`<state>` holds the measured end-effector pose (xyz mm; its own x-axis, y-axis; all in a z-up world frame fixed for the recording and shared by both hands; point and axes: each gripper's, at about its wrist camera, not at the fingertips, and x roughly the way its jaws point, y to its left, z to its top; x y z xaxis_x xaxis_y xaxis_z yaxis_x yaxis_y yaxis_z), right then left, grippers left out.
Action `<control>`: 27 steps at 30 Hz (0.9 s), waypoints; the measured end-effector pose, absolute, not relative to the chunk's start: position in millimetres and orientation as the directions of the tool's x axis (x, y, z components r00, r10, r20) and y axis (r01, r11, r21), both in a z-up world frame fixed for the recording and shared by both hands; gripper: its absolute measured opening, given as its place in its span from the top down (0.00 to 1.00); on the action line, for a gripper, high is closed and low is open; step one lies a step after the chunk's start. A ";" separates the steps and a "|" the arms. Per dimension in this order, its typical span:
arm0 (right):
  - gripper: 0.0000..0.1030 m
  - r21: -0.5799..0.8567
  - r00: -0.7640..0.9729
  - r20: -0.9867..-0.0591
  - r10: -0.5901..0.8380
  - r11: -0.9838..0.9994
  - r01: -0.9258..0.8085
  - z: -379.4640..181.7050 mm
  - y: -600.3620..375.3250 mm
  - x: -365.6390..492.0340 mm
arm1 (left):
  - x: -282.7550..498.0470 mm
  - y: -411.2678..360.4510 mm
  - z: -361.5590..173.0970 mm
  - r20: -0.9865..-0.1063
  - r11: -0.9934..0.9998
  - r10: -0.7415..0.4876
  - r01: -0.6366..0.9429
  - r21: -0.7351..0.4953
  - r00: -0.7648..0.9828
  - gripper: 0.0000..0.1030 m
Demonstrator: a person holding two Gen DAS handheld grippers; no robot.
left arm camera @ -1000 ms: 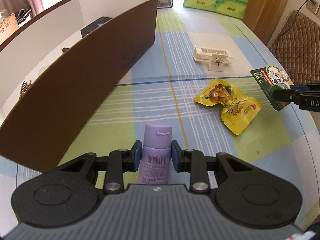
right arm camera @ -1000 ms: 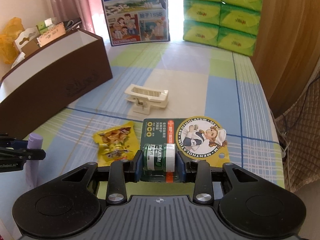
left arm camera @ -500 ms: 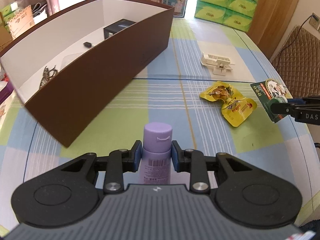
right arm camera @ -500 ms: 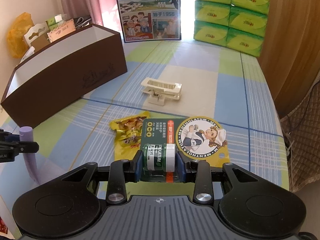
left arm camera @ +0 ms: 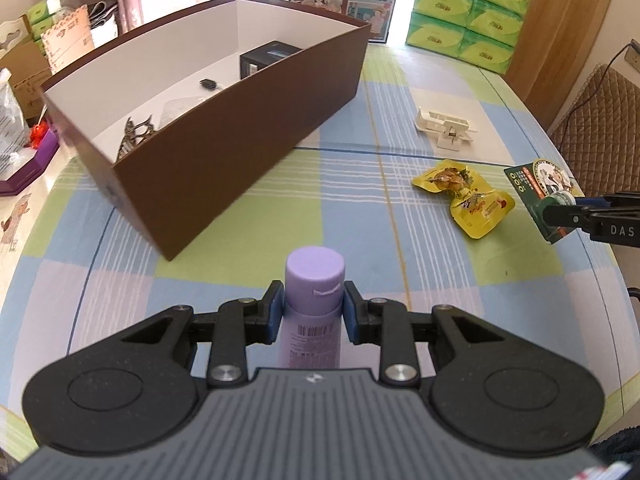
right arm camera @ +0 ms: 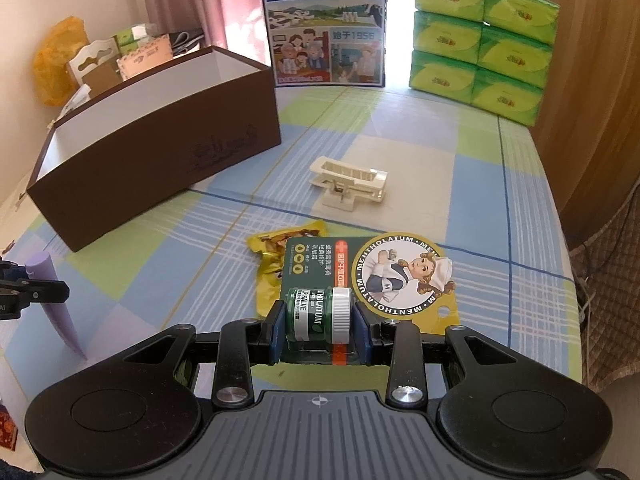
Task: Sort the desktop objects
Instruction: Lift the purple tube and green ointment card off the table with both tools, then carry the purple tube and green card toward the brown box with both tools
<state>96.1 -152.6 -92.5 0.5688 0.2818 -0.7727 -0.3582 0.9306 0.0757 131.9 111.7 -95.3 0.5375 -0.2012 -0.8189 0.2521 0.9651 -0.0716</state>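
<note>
My left gripper (left arm camera: 314,308) is shut on a lilac tube (left arm camera: 315,280) with a flat cap, held above the checked tablecloth near the front corner of the brown box (left arm camera: 224,136). The same tube (right arm camera: 54,300) shows at the left edge of the right wrist view. My right gripper (right arm camera: 319,326) is shut on a green lip-balm jar (right arm camera: 318,312) in its carded blister pack (right arm camera: 384,276); that pack (left arm camera: 538,184) also appears far right in the left wrist view. A yellow snack packet (left arm camera: 466,196) and a white plastic clip (left arm camera: 446,128) lie on the cloth.
The brown box has white inner walls (left arm camera: 132,80) and holds a black cube (left arm camera: 266,56), a small dark piece and a metal clip. A milk poster (right arm camera: 324,20) and stacked green tissue packs (right arm camera: 480,36) stand at the far end. A padded chair (left arm camera: 600,116) is on the right.
The left gripper has pulled back and risen with the tube, so the box now sits farther off and its inside shows. The right gripper drifted slightly with the lip-balm pack.
</note>
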 end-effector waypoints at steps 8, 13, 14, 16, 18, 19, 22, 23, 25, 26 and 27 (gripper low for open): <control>0.69 0.076 0.551 -0.771 0.319 0.906 -0.417 -90.7 -140.1 90.4 | 118.2 124.1 -89.5 -0.819 0.975 -0.175 0.214 -0.066 0.546 0.75; 0.69 0.079 0.546 -0.760 0.353 0.884 -0.461 -84.4 -131.2 90.2 | 110.5 130.9 -74.4 -0.802 0.977 -0.177 0.198 -0.074 0.571 0.75; 0.69 0.079 0.546 -0.757 0.360 0.879 -0.471 -82.2 -129.2 90.6 | 109.3 131.9 -70.2 -0.796 0.977 -0.180 0.198 -0.077 0.578 0.75; 0.69 0.079 0.546 -0.749 0.376 0.868 -0.490 -77.4 -125.5 92.0 | 107.4 133.7 -59.8 -0.782 0.976 -0.189 0.199 -0.086 0.594 0.75; 0.69 0.082 0.546 -0.740 0.393 0.858 -0.507 -71.5 -122.3 94.2 | 107.1 135.8 -48.8 -0.766 0.975 -0.201 0.201 -0.096 0.610 0.75; 0.69 0.083 0.547 -0.734 0.402 0.853 -0.515 -67.9 -121.0 95.3 | 106.9 136.9 -43.3 -0.757 0.974 -0.207 0.202 -0.101 0.619 0.75; 0.69 0.086 0.551 -0.716 0.428 0.837 -0.540 -56.9 -115.0 100.6 | 108.4 140.7 -27.9 -0.732 0.972 -0.223 0.205 -0.116 0.644 0.75; 0.69 0.088 0.551 -0.709 0.440 0.830 -0.550 -53.0 -112.5 103.1 | 109.8 141.7 -22.9 -0.724 0.971 -0.228 0.208 -0.119 0.651 0.75; 0.69 0.088 0.549 -0.697 0.461 0.815 -0.572 -45.7 -106.5 107.7 | 113.3 143.8 -13.0 -0.708 0.969 -0.235 0.213 -0.122 0.666 0.75; 0.69 0.087 0.548 -0.691 0.472 0.807 -0.585 -42.1 -102.4 110.6 | 115.5 144.6 -8.2 -0.700 0.970 -0.233 0.213 -0.118 0.675 0.75; 0.69 0.088 0.545 -0.684 0.485 0.796 -0.599 -38.1 -98.2 113.8 | 118.2 145.1 -3.1 -0.692 0.971 -0.230 0.214 -0.110 0.685 0.75</control>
